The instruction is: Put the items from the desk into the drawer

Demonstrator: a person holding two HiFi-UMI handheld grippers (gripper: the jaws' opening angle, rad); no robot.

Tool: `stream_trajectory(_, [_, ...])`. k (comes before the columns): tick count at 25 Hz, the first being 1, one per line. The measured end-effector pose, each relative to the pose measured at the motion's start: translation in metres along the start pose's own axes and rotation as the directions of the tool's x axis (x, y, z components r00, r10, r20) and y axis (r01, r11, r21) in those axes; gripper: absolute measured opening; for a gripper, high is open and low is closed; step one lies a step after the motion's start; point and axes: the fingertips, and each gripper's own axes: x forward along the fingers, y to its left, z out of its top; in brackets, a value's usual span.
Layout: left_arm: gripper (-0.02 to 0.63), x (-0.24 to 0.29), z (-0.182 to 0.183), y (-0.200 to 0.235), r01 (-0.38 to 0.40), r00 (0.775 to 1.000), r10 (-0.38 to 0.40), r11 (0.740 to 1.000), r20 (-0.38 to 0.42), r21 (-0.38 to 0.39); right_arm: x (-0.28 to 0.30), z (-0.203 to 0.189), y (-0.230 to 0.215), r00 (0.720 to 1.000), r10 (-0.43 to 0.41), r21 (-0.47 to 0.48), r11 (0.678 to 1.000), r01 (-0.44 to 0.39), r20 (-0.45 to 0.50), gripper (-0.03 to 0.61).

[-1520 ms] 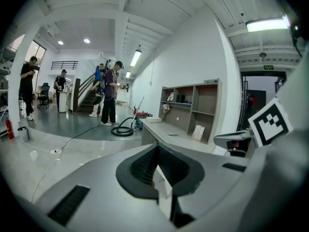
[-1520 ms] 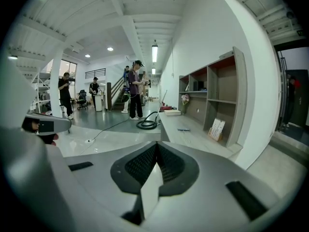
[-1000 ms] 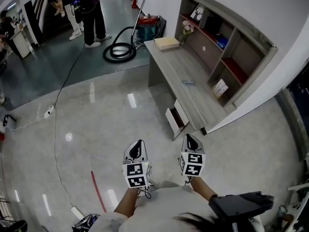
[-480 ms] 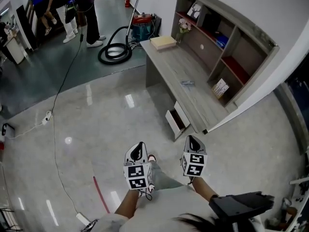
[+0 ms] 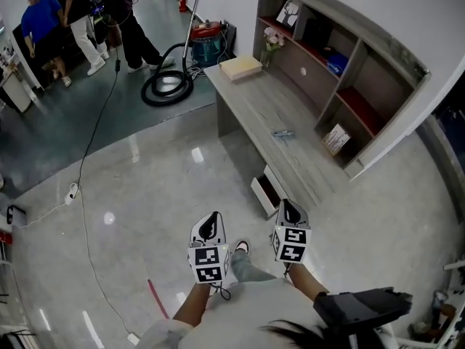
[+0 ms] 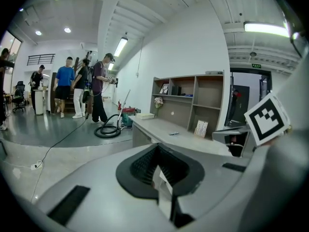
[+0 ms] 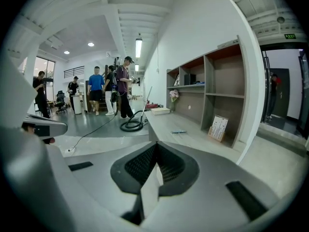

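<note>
One small blue item (image 5: 283, 133) and one box (image 5: 240, 67) are lying on the desk (image 5: 309, 167); one drawer (image 5: 267, 193) is standing open. The left gripper (image 5: 210, 221) and right gripper (image 5: 288, 210) are hovering side by side, both clenched empty.

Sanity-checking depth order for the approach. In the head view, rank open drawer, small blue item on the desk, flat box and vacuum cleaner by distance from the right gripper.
1. open drawer: just ahead of the right gripper, at the near end of the desk.
2. small blue item: mid-desk.
3. flat box: desk's far end.
4. vacuum cleaner: on the floor beyond the desk.
</note>
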Motion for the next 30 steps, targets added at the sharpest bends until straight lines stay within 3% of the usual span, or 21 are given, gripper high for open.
stream_trajectory(8, [-0.002, 0.083, 0.042, -0.013, 0.106, 0.994, -0.104, 0.991, -0.030, 0.081, 0.052, 0.021, -0.038, 0.997, -0.078, 0.075, 0.994, 0.079, -0.013, -0.002])
stream_trajectory(15, [-0.002, 0.149, 0.061, -0.045, 0.224, 0.974, -0.217, 0.964, -0.060, 0.144, 0.078, 0.025, -0.087, 0.985, -0.171, 0.132, 0.976, 0.173, -0.025, -0.002])
stream_trajectory(25, [-0.002, 0.200, 0.065, -0.074, 0.351, 0.935, -0.336, 0.920, -0.111, 0.176, 0.078, 0.017, -0.133, 0.950, -0.304, 0.181, 0.933, 0.312, -0.069, -0.002])
stream_trajectory(30, [-0.003, 0.218, 0.061, -0.080, 0.438, 0.897, -0.412, 0.880, -0.162, 0.184, 0.075, 0.006, -0.132, 0.922, -0.368, 0.210, 0.899, 0.385, -0.115, -0.002])
